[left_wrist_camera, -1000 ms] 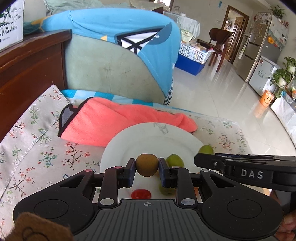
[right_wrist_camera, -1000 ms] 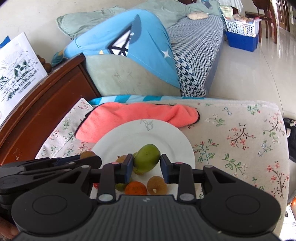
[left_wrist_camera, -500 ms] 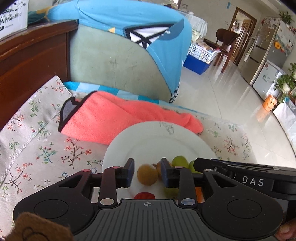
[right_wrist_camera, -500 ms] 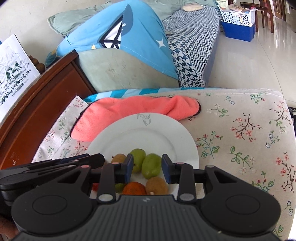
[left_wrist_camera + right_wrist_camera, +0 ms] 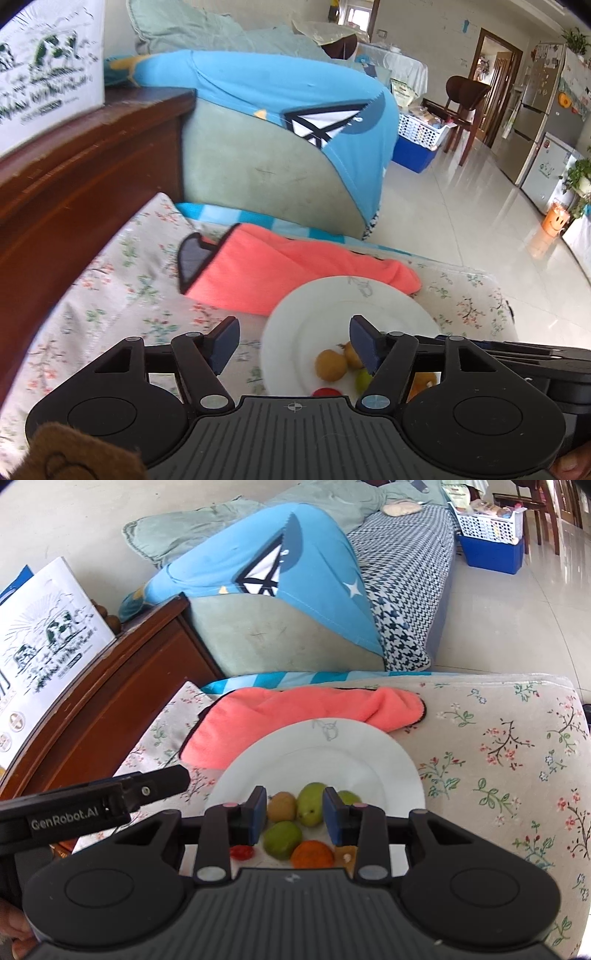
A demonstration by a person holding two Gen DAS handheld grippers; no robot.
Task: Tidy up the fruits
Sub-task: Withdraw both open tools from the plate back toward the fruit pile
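A white plate (image 5: 332, 749) (image 5: 332, 299) lies on the flowered cushion and holds several fruits: a brown kiwi (image 5: 281, 806) (image 5: 330, 364), green mangoes (image 5: 312, 804) (image 5: 282, 839), an orange (image 5: 312, 853) and a red tomato (image 5: 242, 851) (image 5: 327, 392). My left gripper (image 5: 295, 341) is open wide and empty, above the plate's left rim. My right gripper (image 5: 294, 818) is open and empty just above the fruits, its jaws either side of a green mango without touching it.
A coral towel (image 5: 295, 716) (image 5: 280, 266) lies behind the plate. A dark wooden headboard (image 5: 66, 177) stands on the left with a printed box (image 5: 40, 635) on it. A sofa with a blue pillow (image 5: 266, 576) is behind. Tiled floor (image 5: 461, 221) lies right.
My left gripper let go of the brown kiwi onto the plate, opened wide and moved left. My right gripper let go of the green mango onto the plate and opened.
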